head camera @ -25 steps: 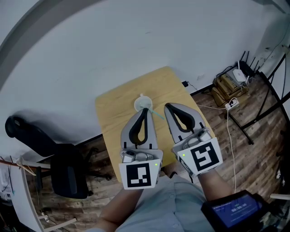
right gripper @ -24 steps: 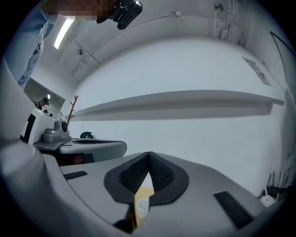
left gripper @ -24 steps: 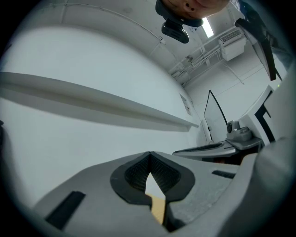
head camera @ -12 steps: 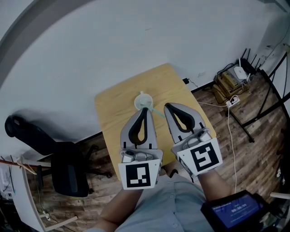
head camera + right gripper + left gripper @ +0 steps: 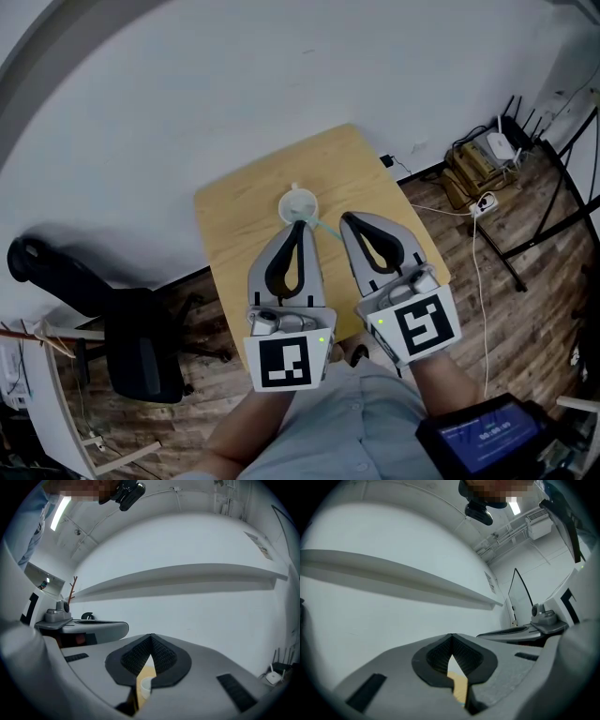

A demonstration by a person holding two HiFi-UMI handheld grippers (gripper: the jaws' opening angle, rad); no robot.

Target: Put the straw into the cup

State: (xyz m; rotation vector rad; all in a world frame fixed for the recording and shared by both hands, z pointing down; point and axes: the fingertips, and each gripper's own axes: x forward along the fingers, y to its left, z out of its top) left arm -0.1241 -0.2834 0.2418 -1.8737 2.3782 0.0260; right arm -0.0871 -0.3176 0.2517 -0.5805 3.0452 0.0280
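Observation:
A small translucent cup (image 5: 298, 202) stands near the middle of a small wooden table (image 5: 239, 220). A thin teal straw (image 5: 324, 229) lies on the table just right of the cup, between the two gripper tips. My left gripper (image 5: 300, 225) is shut and empty, its tip just in front of the cup. The right gripper (image 5: 345, 217) is also shut and empty, to the right of the straw. In the left gripper view the jaws (image 5: 451, 635) meet at the tip, with only tabletop showing through the gap. The right gripper view shows shut jaws (image 5: 151, 636) and the cup (image 5: 146, 686) below them.
A white wall rises behind the table. A black office chair (image 5: 131, 347) stands to the left on the wooden floor. Cables, a power strip (image 5: 483, 211) and a black stand's legs (image 5: 548, 220) lie to the right. A device with a blue screen (image 5: 487, 436) sits at the bottom right.
The table and cup sit slightly higher in the head view than a second ago. Both grippers keep the same shut pose side by side.

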